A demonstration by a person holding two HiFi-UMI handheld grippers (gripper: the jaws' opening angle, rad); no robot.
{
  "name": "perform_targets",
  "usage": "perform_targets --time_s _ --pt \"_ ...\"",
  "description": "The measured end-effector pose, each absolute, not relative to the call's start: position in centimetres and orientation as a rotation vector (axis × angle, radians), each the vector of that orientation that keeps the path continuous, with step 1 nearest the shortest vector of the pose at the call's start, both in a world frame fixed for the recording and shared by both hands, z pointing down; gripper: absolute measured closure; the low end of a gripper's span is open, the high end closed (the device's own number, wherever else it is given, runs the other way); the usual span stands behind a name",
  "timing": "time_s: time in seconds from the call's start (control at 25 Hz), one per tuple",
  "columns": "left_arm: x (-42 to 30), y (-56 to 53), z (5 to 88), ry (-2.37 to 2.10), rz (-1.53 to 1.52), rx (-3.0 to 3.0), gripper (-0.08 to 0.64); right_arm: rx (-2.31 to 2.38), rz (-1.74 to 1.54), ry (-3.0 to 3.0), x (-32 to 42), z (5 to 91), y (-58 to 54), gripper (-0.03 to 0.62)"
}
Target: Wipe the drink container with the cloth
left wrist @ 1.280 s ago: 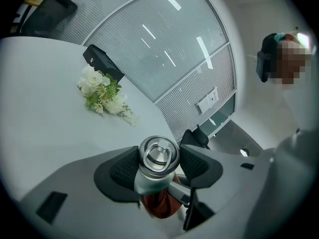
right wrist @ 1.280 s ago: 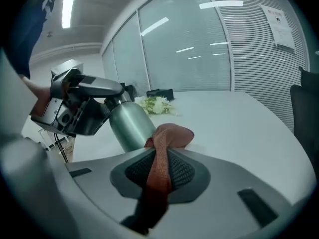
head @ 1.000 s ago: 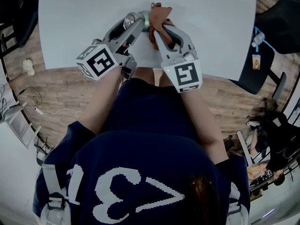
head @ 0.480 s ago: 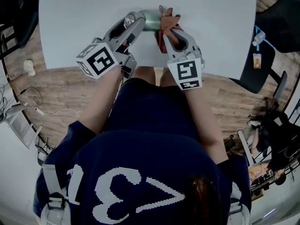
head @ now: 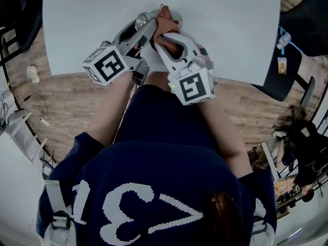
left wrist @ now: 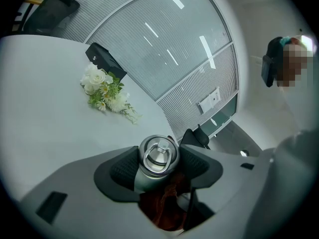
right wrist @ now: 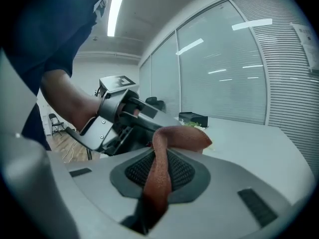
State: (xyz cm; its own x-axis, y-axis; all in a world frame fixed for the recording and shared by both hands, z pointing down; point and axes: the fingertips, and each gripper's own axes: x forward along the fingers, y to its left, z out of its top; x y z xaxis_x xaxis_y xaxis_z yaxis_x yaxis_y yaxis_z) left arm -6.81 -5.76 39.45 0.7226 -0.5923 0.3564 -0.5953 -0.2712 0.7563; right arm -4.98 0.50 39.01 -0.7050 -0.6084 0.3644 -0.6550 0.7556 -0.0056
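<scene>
Two grippers meet over a white table point(head: 230, 24) in a glass-walled point(left wrist: 164, 49), wood-floored point(head: 66, 101) office.
The left gripper point(head: 145, 28) clamps the steel drink container point(left wrist: 158, 157); the right gripper point(right wrist: 158, 176) pinches the brown cloth point(right wrist: 182, 136) against it. The shirt's white numerals are unclear.

The right gripper point(right wrist: 158, 176) pinches the rust-brown cloth point(right wrist: 174, 136) between its jaws — the fabric rises and folds over rightward. Beyond it, a forearm point(right wrist: 67, 98) carries the left gripper point(right wrist: 122, 121), marker cube point(right wrist: 117, 82) on top, by the white table point(right wrist: 249, 143).
</scene>
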Motion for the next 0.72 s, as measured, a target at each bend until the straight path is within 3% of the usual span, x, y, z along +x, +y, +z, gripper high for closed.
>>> perform_targets --time_s 0.36,0.72 --pt "-6.8 -5.6 39.5 -0.899 0.013 1.955 0.295 1.094 0.43 -2.357 1.7 46.4 0.6 0.518" --pt "-6.7 -5.1 39.1 -0.895 0.063 2.017 0.295 1.147 0.495 -2.709 -2.7 37.3 -3.5 0.518"
